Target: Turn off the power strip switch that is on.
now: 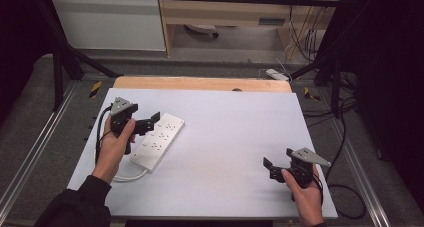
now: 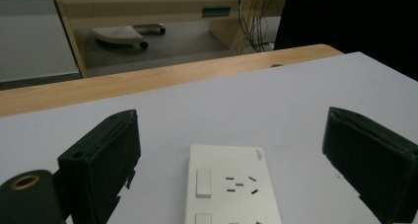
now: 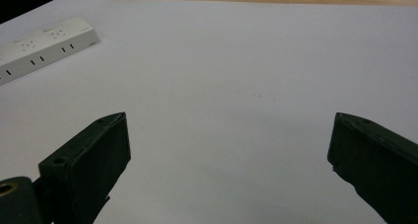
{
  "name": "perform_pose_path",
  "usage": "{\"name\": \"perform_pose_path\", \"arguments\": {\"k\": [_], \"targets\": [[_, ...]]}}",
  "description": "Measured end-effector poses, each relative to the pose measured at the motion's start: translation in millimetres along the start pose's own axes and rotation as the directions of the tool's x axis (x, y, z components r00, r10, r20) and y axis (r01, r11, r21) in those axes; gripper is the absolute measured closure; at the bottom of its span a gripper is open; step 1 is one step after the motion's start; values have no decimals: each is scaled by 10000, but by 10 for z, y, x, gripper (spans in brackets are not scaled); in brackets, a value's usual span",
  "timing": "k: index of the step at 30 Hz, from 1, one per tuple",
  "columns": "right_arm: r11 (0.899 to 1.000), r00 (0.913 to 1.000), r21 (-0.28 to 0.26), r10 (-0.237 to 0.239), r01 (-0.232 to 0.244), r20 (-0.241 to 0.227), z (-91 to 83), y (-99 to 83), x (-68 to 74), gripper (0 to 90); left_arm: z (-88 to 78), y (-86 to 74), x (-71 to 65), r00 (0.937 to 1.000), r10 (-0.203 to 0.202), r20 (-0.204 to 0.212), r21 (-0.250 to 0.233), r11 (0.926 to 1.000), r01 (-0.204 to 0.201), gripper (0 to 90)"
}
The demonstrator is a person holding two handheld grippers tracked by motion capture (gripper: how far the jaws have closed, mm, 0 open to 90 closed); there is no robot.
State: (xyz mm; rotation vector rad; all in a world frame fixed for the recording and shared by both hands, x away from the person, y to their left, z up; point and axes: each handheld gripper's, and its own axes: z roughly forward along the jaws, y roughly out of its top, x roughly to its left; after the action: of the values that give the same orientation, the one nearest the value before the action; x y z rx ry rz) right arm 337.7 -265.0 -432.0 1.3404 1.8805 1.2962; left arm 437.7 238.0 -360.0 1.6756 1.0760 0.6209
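A white power strip (image 1: 157,139) with several sockets lies at an angle on the left part of the white table top (image 1: 230,127). Its white cable (image 1: 127,177) runs off the near end. My left gripper (image 1: 152,123) hovers just over the strip's far end, jaws open and wide apart. In the left gripper view the power strip (image 2: 231,189), with a rocker switch, lies below and between the jaws of the left gripper (image 2: 236,130), untouched. My right gripper (image 1: 278,158) stands open near the front right, with nothing in it. In the right gripper view the right gripper (image 3: 229,123) faces bare table, the power strip (image 3: 44,46) far off.
A wooden strip (image 1: 200,83) borders the table's far edge. Black frame posts (image 1: 57,72) stand at the back corners. Another white power strip (image 1: 277,75) and cables lie on the floor behind, with more cables (image 1: 345,152) to the right of the table.
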Motion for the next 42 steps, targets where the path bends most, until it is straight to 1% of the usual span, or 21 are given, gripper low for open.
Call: {"name": "perform_pose_path", "arguments": {"k": [16,23,31,35,42], "targets": [[10000,10000,-4,-10,10,0,0,1,0,29,-273,78,-95,9994,147,327,-462,9988,-132,67],[10000,10000,-2,-19,19,9,4,2,1,29,-458,68,-124,9987,239,447,-643,9977,-210,63],[10000,10000,14,-32,32,35,4,1,1,29,-692,35,-152,9980,331,541,-895,9956,-282,62],[10000,10000,8,-20,20,44,5,1,-3,29,-798,8,-168,9973,457,580,-909,9950,-403,62],[10000,10000,8,-25,25,55,5,1,-3,29,-953,-91,-183,9972,394,636,-1085,9936,-324,59]]}}
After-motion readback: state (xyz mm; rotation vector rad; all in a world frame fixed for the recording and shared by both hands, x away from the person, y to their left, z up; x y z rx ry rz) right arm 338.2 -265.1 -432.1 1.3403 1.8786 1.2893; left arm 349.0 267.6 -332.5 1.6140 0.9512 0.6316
